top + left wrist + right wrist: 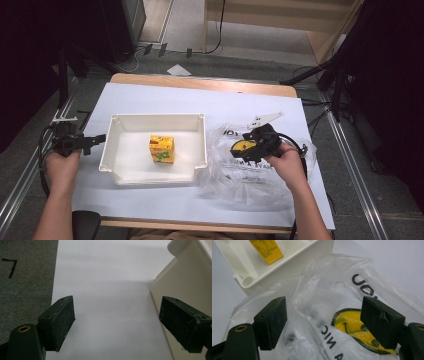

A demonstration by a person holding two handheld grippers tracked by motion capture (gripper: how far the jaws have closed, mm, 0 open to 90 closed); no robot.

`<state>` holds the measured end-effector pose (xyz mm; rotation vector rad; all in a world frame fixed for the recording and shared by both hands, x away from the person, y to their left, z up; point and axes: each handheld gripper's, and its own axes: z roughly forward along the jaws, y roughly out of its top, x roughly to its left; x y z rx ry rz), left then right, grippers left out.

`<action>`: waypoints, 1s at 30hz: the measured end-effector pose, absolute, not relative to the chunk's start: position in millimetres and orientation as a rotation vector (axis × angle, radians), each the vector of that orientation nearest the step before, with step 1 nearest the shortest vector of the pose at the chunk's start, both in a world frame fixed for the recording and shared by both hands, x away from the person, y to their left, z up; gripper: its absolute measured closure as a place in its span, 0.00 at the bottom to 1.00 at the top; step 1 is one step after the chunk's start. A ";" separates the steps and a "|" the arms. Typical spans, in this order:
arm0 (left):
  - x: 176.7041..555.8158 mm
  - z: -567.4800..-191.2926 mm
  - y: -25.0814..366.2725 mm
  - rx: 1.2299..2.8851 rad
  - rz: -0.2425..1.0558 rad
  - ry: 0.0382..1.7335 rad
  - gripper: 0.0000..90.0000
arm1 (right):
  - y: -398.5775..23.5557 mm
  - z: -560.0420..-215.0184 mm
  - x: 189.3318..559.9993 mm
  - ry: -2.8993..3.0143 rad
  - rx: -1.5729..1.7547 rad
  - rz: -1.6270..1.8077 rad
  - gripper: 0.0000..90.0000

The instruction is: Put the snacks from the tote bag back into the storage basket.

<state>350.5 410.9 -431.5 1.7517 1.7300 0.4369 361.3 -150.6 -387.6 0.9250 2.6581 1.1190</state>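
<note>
White table (165,197), right gripper (323,322) agape over bag (332,290)

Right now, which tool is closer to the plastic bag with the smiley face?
The right tool. It hovers right over the plastic bag, jaws open. The left tool sits across the white tray, at its far left side, away from the bag.

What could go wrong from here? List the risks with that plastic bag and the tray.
The right gripper hangs open over the thin, crumpled plastic bag; shutting may pinch just one slippery layer, which could slide out or tear. The bag lies against the white tray, so lifting it might drag or nudge the tray and tip the upright juice carton. The left gripper sits open beside the tray wall without holding it, so the tray is likely free to shift.
</note>
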 end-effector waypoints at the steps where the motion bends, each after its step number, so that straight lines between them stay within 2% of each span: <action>1: 350.6 -431.5 410.9 1.753 0.437 1.730 0.16 | -153.0 -388.8 361.4 2.652 0.941 1.119 0.25; 9: 351.8 -431.7 409.9 1.762 0.434 1.724 0.16 | -167.5 -401.3 365.5 2.614 1.008 1.122 0.25; 30: 351.3 -432.5 407.5 1.786 0.438 1.723 0.16 | -172.3 -420.6 376.7 2.599 1.078 1.086 0.25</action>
